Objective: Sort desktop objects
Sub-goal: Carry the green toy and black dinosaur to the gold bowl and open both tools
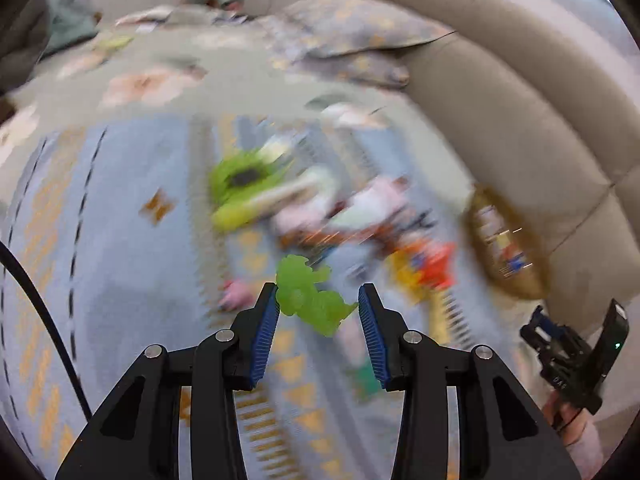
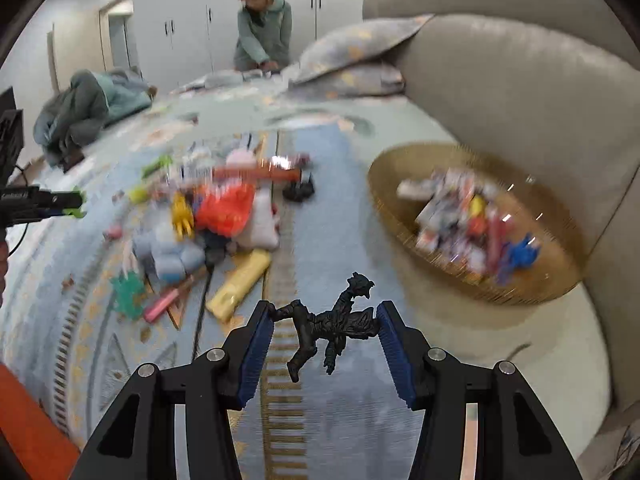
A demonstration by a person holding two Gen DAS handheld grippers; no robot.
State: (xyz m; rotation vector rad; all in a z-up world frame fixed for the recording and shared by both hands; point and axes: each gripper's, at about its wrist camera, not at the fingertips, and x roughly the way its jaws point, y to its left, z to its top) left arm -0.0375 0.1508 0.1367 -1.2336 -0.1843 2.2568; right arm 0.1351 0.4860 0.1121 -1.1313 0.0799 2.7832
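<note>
A small black toy figure (image 2: 332, 328) hangs between the blue pads of the right gripper (image 2: 325, 320), pinched at both ends, limbs dangling over the patterned blue bedspread (image 2: 340, 420). Over on the other side, the left gripper (image 1: 318, 300) holds a soft green toy figure (image 1: 308, 296); its left pad presses the toy, while the right pad sits at the tip of the toy with the jaws fairly wide, so it looks lightly pinched rather than squeezed.

Beyond both grippers lies the heap of toys (image 2: 216, 216) in the middle of the bed: an orange piece, a yellow tube, pink sticks, a teal star shape, pale blue plush, all smeared by motion blur. To the right of the heap, close against the headboard, sits a round golden basket (image 2: 552, 280) already carrying a jumble of colourful small things, a blue one near its front edge. The basket is well apart from the heap and near the right gripper's toy.

The bed is backed by a padded beige headboard (image 2: 500, 88) curving along the right. Two grey patterned pillows (image 2: 360, 48) are stacked at the far end. A bundle of green clothing (image 2: 88, 108) lies at the far left edge of the bed. Behind it a person in a green top (image 2: 264, 32) bends over the bed, in front of white wardrobe doors (image 2: 188, 12).
</note>
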